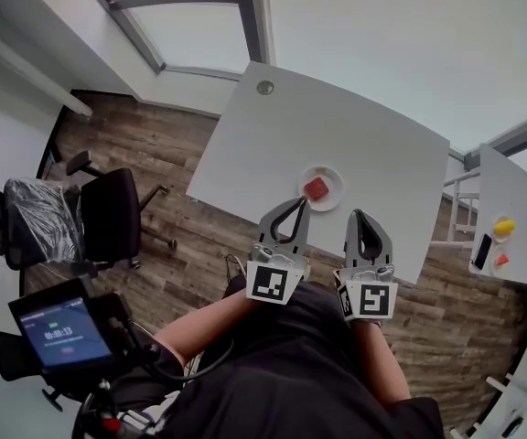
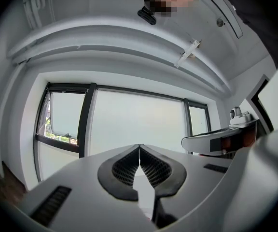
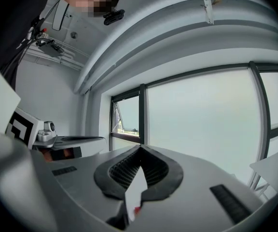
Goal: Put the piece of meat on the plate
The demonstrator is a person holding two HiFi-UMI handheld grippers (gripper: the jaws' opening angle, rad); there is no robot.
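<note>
In the head view a red piece of meat (image 1: 317, 188) lies on a small white plate (image 1: 335, 177) near the front edge of the white table (image 1: 355, 126). My left gripper (image 1: 301, 200) is shut and empty, its tip just left of and below the plate. The right gripper (image 1: 355, 214) is also shut and empty, a little to the right of the plate, over the table's edge. In the left gripper view the left gripper (image 2: 139, 146) points level at the windows, pads together. The right gripper view shows the right gripper (image 3: 140, 148) closed, with a red speck (image 3: 137, 210) low in the gap.
Black office chairs (image 1: 108, 213) stand on the wooden floor at the left. A second white table (image 1: 510, 190) at the right carries a yellow object (image 1: 504, 227), a red one (image 1: 502, 260) and a dark phone (image 1: 483, 251). A screen device (image 1: 62, 332) sits at lower left.
</note>
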